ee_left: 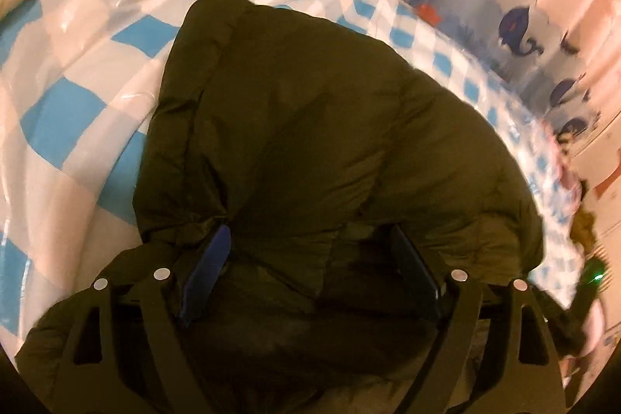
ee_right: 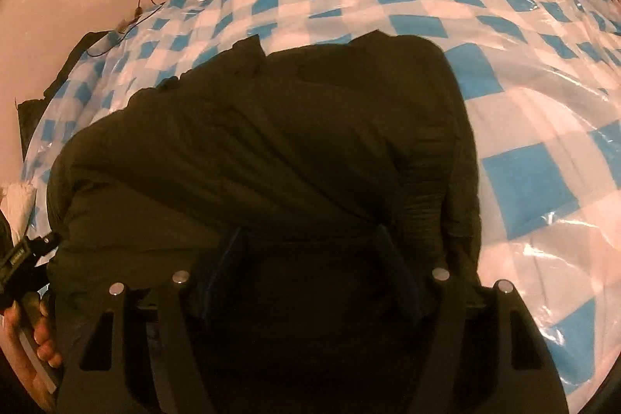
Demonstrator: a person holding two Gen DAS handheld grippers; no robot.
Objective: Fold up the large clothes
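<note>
Two tools are sitting right at the near edge of the big dark puffy jacket (ee_left: 310,127). I am looking along the left tool (ee_left: 310,282) and its blue fingers (ee_left: 209,270) are standing wide apart, with jacket bunched between them. The right tool (ee_right: 310,278) is open wide too, but it is too dark there to tell if it is pinching anything. The jacket is lying on the bed, on a shiny blue-and-white checked cover (ee_right: 524,181). I think it is soft, squishy and light, and a bit slippery. I would be grabbing a thick fold at the edge. Far back, whale pillows (ee_left: 516,30) are leaning by the wall.
</note>
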